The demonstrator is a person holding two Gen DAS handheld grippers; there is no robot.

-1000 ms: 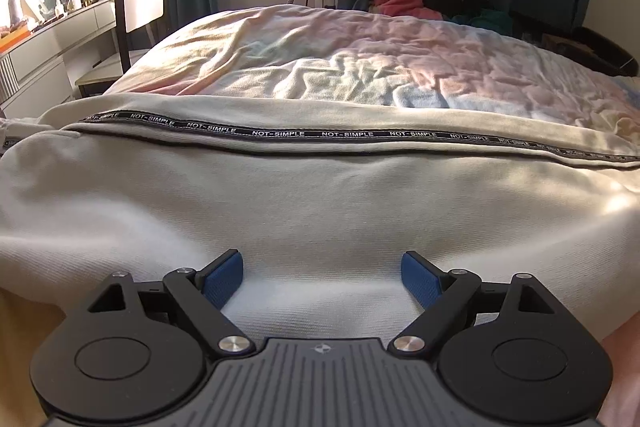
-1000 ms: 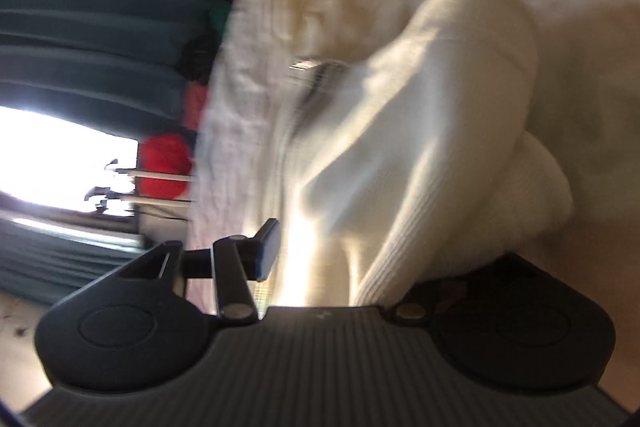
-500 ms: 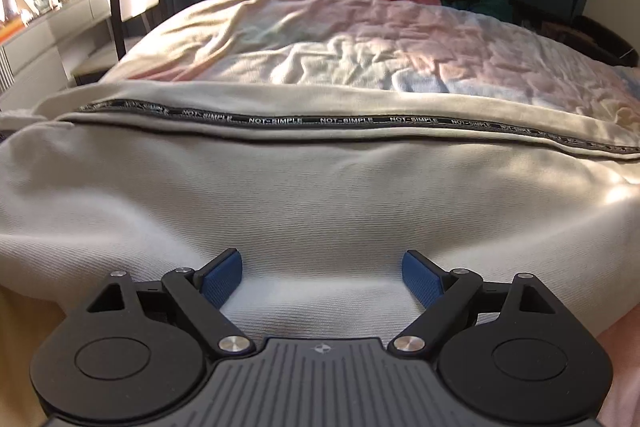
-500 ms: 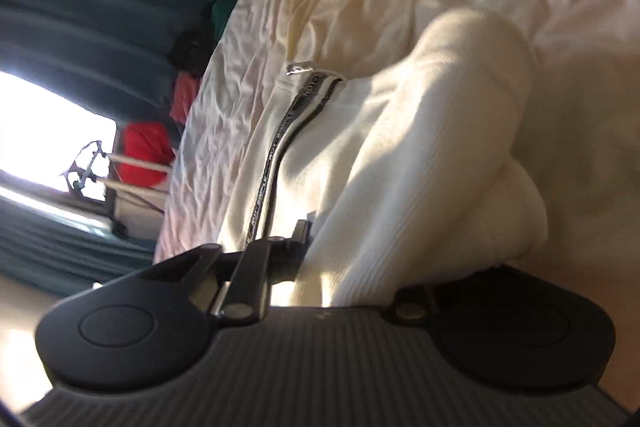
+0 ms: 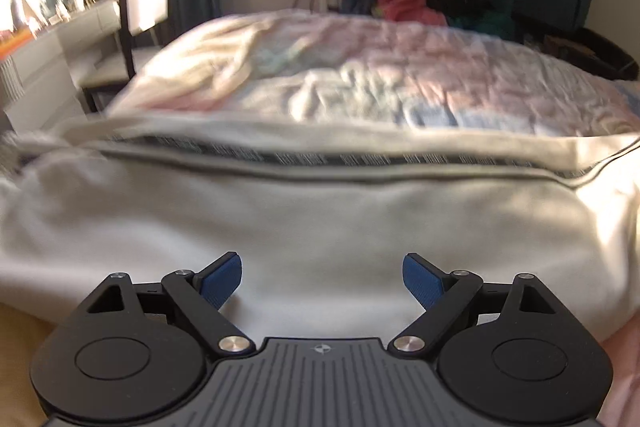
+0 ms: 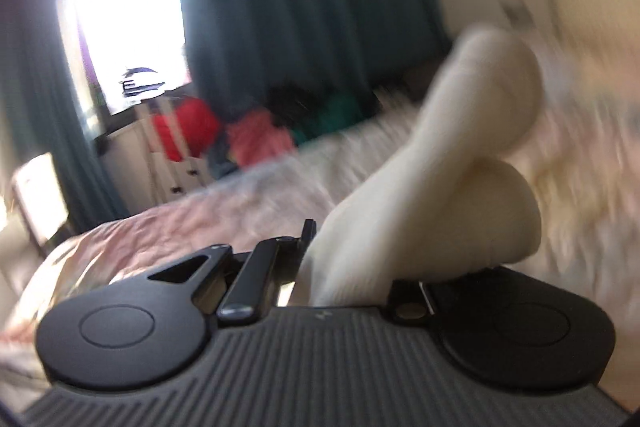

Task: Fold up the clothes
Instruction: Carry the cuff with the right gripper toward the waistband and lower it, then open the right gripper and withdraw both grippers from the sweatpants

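Left wrist view: left gripper (image 5: 322, 277) with its blue pads (image 5: 224, 277) spread wide and nothing between them, low over the cream garment (image 5: 320, 219).
Why it hovers so: likely poised to take or press the near cloth; that is a guess.
Garment ahead of the left jaws: spread across the bed (image 5: 360, 87), a black lettered band (image 5: 320, 159) running side to side beyond the pads.
Right wrist view: right gripper (image 6: 348, 259) closed on a bunched part of the garment (image 6: 460, 163), which rises up and away from the jaws, clear of the bed.
Why held so: seemingly to carry that part over for a fold.
Texture: soft, thick knit; rounded, puffy folds.
Bed cover: thin, crinkled, pale pastel patches.
Blur: right view smeared, details uncertain.
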